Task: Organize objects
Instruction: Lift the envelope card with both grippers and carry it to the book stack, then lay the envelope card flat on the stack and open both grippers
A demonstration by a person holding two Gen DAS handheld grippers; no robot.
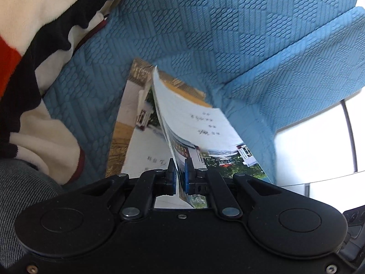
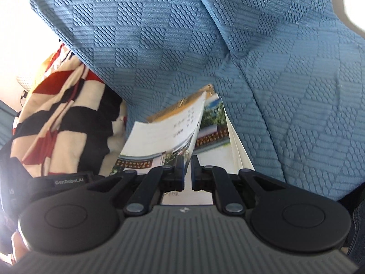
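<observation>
Booklet [image 1: 200, 127] clamped edge-on between left gripper [image 1: 180, 178] fingers, above second booklet [image 1: 141, 137] on blue sofa cushion [image 1: 228, 34]. Right gripper [image 2: 187, 171] fingers together, grip unclear. Step: stacking. Next: lower flat, align edges, release.

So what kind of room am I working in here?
Probably a living room: a sofa in a blue quilted cover, a striped fleece blanket thrown on it, and booklets lying on the seat.

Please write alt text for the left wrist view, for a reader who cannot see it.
The black left gripper is shut on the edge of a thin white booklet with photo covers, held above a similar booklet lying on a blue quilted sofa. A striped fleece blanket in cream, black and red lies at the left.
</observation>
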